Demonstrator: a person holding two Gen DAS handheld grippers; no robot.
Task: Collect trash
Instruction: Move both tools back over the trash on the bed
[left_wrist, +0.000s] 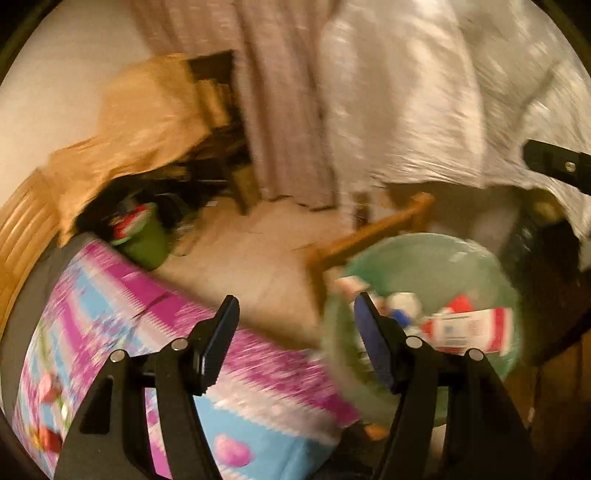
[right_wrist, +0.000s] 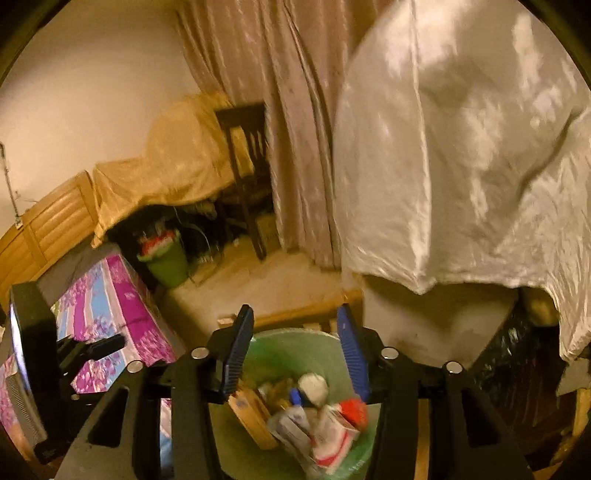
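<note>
A pale green bag-lined bin (right_wrist: 291, 350) sits right below my right gripper (right_wrist: 293, 350), which is open and empty above it. It holds trash: a red-and-white carton (right_wrist: 334, 435), a cardboard piece (right_wrist: 251, 413) and a white crumpled wad (right_wrist: 313, 386). In the blurred left wrist view the same bin (left_wrist: 424, 266) lies to the right, with the red-and-white carton (left_wrist: 472, 328) inside. My left gripper (left_wrist: 295, 325) is open and empty, between the bin and a bed with a pink and blue cover (left_wrist: 122, 317).
A second green bucket (right_wrist: 166, 258) full of things stands by the far wall. A dark wooden chair (right_wrist: 247, 170) and a yellow-draped table (right_wrist: 173, 166) are behind it. A white sheet (right_wrist: 461, 166) hangs at right. Curtains (right_wrist: 280, 110) hang at the back. My left gripper's body (right_wrist: 33, 369) shows at left.
</note>
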